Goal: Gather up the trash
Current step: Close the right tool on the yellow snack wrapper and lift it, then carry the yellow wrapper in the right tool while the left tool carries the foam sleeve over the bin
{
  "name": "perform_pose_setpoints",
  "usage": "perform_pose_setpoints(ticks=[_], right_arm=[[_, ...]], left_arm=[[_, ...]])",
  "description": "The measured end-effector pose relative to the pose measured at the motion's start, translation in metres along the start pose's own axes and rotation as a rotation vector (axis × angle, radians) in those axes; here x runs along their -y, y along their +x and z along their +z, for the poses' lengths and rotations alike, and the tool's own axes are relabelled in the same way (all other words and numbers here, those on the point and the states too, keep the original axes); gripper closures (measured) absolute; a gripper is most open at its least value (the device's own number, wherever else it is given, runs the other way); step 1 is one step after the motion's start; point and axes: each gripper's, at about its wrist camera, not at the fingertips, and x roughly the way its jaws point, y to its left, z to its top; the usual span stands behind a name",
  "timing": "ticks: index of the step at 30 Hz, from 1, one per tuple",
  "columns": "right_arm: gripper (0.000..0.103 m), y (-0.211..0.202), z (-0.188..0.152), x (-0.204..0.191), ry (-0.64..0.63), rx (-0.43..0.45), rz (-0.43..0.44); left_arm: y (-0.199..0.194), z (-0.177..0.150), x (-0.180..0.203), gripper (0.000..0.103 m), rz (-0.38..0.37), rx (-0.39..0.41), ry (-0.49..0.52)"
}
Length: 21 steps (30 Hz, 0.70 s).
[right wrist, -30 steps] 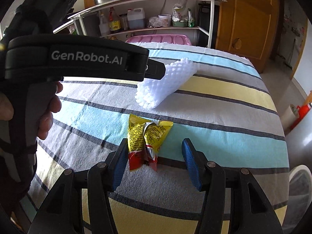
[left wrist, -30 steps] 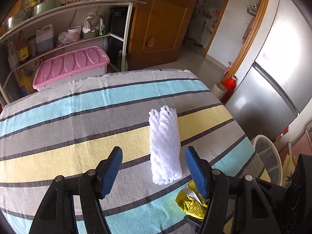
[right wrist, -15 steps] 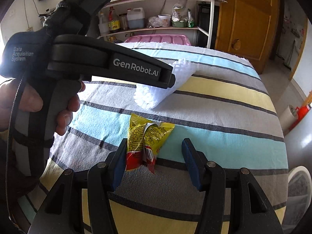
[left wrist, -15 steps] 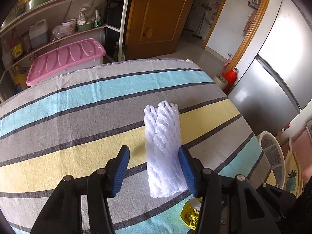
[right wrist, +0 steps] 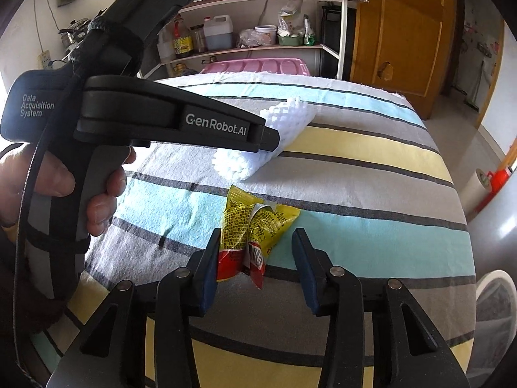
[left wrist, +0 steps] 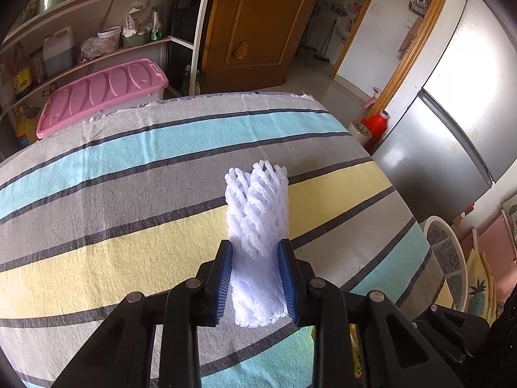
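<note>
A white foam net sleeve lies on the striped tablecloth. My left gripper is closing on its near end, and both blue pads press into its sides. In the right wrist view the same sleeve shows behind the left gripper, which a hand holds. A crumpled yellow and red snack wrapper lies flat on the cloth between the fingers of my right gripper. Those jaws are closing. The left pad is at the wrapper's edge, and a gap remains on the right side.
A pink-lidded box and a loaded shelf rack stand beyond the table's far edge. A wooden door, a steel fridge, a red flask and a white fan on the floor are to the right.
My left gripper moved forward over the foam sleeve and its jaws narrowed until they pinch it. The right jaws narrowed a little around the wrapper, which has not moved.
</note>
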Motion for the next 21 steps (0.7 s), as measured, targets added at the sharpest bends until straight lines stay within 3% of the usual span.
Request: perform_pose_setpoints(ticks=[7,21], right_arm=[[0.079,-0.001,0.000,0.004,0.018,0.001,-0.014],[0.082,-0.003,0.002,0.011,0.046,0.009,-0.033]], left_arm=[[-0.005,-0.003,0.000,0.074,0.032,0.002,0.005],[-0.030,-0.027,-0.006,0.076,0.041,0.010,-0.015]])
